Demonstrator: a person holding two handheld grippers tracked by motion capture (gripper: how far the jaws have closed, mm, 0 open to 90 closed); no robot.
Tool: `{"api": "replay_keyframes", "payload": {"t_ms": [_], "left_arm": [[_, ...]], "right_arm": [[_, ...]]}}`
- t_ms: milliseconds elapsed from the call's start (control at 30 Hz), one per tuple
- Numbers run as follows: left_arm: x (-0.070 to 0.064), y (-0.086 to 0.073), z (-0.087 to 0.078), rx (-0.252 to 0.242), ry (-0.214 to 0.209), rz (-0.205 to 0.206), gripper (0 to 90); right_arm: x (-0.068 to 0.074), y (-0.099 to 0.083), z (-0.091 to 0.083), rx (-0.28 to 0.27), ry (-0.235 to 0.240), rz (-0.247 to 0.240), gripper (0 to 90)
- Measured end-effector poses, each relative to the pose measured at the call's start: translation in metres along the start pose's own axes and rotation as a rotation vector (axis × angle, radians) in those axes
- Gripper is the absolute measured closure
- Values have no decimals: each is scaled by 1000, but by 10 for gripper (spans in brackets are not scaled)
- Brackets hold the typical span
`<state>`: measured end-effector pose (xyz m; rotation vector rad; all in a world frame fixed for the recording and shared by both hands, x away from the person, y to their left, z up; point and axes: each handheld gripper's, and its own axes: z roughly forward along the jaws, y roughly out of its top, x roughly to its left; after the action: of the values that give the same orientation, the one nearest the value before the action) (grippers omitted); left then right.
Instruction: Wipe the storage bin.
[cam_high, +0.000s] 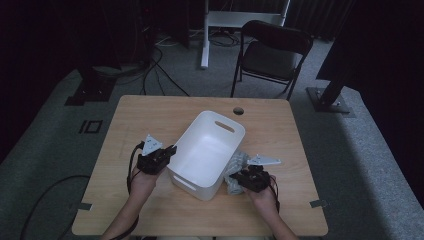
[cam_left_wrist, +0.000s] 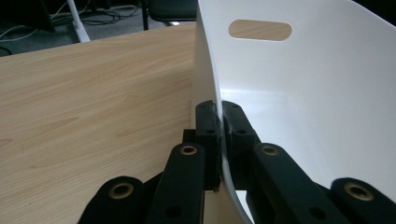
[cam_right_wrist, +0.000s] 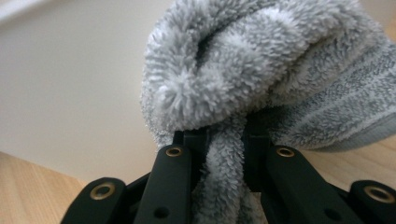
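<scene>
A white plastic bin (cam_high: 207, 150) with slot handles sits empty in the middle of the wooden table (cam_high: 150, 115). My left gripper (cam_high: 171, 150) is shut on the bin's left wall (cam_left_wrist: 205, 60), one jaw inside and one outside. A fluffy grey towel (cam_high: 237, 167) lies crumpled on the table against the bin's right side. My right gripper (cam_high: 239, 176) is shut on a fold of that towel (cam_right_wrist: 261, 60), with the bin's white wall (cam_right_wrist: 70, 88) just behind it.
A black folding chair (cam_high: 272, 52) stands beyond the table's far edge, next to a white desk leg (cam_high: 204, 35). A cable hole (cam_high: 238, 110) is near the table's far edge. Cables lie on the grey floor at left.
</scene>
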<state>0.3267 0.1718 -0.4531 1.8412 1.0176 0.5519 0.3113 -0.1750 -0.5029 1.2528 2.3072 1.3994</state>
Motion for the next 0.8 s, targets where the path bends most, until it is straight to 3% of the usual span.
{"api": "replay_keyframes", "payload": {"t_ms": [300,500,633,800], "left_arm": [[1,0,0,1,-6,-3,863],[2,0,1,-5,29,-6,869],[7,0,1,-7,35,-26,873],[7,0,1,-9,55,-9,877]], "right_arm": [[-12,-13,19,71,-27,25,774],[-14,-13,20,83,-22,35,773],[-12,-9,10,53,-5,28,773],[-3,5,-15,-46,30,28,774]]}}
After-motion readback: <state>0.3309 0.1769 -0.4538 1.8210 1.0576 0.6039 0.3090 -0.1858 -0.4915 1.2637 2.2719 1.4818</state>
